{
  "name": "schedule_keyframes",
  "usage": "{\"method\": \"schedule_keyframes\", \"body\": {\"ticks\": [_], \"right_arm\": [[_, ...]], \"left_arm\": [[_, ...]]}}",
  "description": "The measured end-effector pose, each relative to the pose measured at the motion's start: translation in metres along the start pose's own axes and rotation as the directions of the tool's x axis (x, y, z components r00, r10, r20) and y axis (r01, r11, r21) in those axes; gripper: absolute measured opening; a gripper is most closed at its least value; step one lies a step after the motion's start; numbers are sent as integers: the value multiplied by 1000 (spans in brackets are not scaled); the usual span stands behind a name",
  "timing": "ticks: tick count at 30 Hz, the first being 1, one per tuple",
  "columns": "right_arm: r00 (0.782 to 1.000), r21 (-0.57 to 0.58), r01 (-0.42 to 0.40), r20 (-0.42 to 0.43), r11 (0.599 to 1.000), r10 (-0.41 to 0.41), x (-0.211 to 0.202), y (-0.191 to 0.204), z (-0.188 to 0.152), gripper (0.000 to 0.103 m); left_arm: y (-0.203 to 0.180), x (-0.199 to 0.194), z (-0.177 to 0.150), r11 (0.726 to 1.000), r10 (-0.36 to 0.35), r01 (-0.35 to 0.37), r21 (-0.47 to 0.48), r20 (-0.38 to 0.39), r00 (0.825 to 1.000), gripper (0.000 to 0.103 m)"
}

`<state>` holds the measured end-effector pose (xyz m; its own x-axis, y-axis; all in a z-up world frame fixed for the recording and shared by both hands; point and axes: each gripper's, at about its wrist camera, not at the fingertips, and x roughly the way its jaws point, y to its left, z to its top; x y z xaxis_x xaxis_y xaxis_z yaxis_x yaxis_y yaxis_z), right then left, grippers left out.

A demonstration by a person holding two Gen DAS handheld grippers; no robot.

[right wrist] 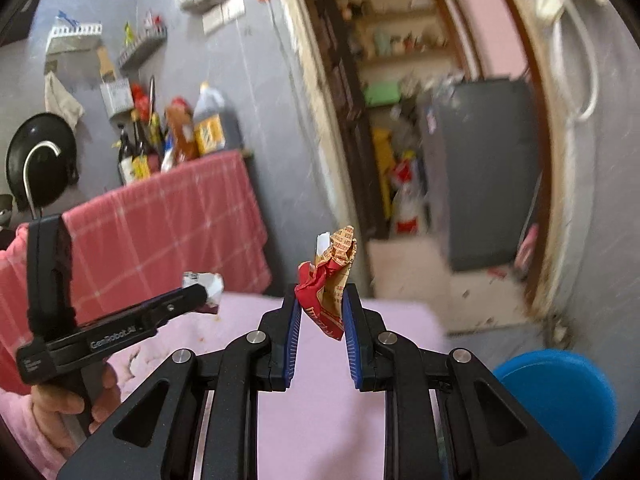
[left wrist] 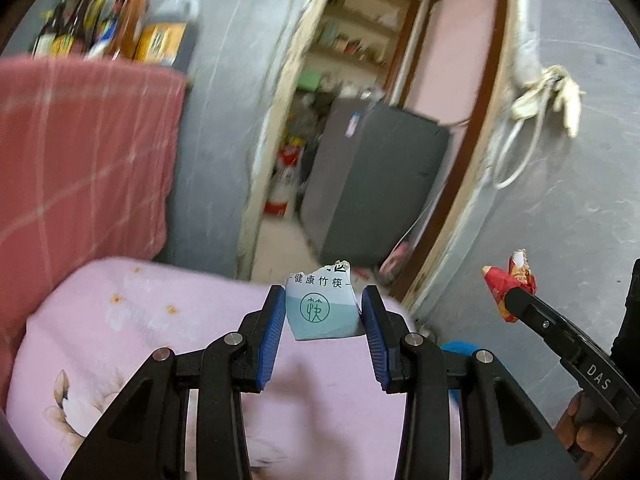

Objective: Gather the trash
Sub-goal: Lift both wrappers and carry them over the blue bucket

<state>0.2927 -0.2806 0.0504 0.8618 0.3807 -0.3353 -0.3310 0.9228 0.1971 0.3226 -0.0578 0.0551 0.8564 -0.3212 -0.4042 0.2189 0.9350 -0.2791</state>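
Pink bench is lying below; left fingers are gripping a paper scrap, right fingers a red wrapper, upright, blue bin nearest the right.

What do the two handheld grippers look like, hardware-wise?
Both match: the left gripper and right gripper have black linkage arms with silver pivot pins and ribbed blue pads. Seen side-on, each is a black pistol-grip body with white lettering, "DAS" on the right, "GenRobot.AI" on the left.
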Motion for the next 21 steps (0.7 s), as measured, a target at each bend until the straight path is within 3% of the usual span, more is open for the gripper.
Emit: {"method": "schedule_keyframes", "body": {"ticks": [10, 21], "right_arm": [[974, -16, 186, 134, 982, -183, -83, -42, 10, 18], [940, 10, 329, 87, 944, -329, -127, -107, -17, 19]], "left_arm": [[-99, -24, -9, 987, -141, 127, 101, 144, 980, 34], [-180, 6, -44, 963, -245, 237, 128, 54, 968, 34]]}}
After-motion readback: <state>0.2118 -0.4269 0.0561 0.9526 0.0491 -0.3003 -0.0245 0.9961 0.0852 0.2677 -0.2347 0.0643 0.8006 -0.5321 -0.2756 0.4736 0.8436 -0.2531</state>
